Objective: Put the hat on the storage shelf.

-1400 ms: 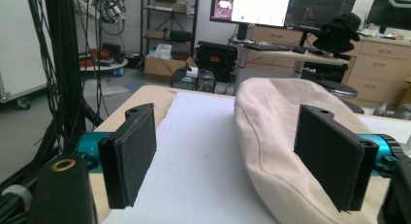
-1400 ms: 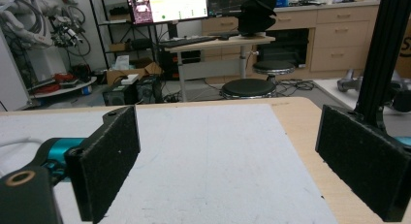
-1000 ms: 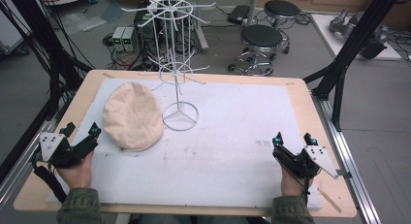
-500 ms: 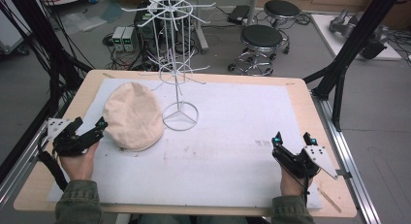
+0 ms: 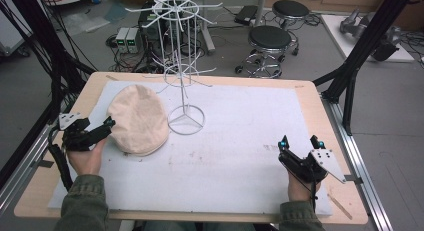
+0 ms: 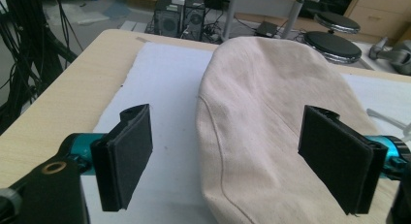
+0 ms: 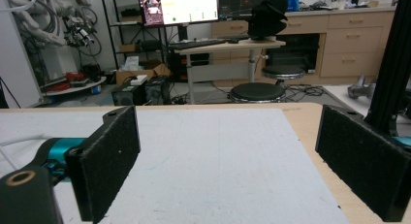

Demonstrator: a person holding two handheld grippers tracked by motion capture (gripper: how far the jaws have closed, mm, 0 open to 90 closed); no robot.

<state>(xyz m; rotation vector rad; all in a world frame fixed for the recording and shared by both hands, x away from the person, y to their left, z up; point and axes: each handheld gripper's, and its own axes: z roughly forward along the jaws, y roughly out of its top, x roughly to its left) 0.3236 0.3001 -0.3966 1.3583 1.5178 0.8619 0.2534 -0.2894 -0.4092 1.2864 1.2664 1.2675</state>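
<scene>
- One cream cloth cap [image 5: 138, 119] lies on the white mat [image 5: 235, 161], just left of the white wire rack's [image 5: 183, 71] ring base; its fabric is a plain, slightly coarse weave with a curved seam visible in the left gripper view [image 6: 271, 122], and its near edge is cut off at the bottom there.
- Left of the rack, the left gripper [image 5: 102, 128] is held by a hand [image 5: 87, 158] with its jaws spread wide; its tips are at the cap's left edge, and the left gripper view shows the cap's near side lying between the flat black foam-like pads [image 6: 128, 153]. Whether a pad touches the cloth cannot be told.
- Well right of the rack, near the mat's front corner, the right gripper [image 5: 299, 143] also has its jaws wide apart, over bare mat [image 7: 218, 161].
- Rack: thin wire, circular base with three spokes, upright stem with radiating hooks; its top is partly lost against floor clutter.
- Mat: felt-like, lightly smudged, on a pale wooden table [image 5: 320, 98].
- Behind the rack, two black round stools [image 5: 270, 38] stand on the floor.
</scene>
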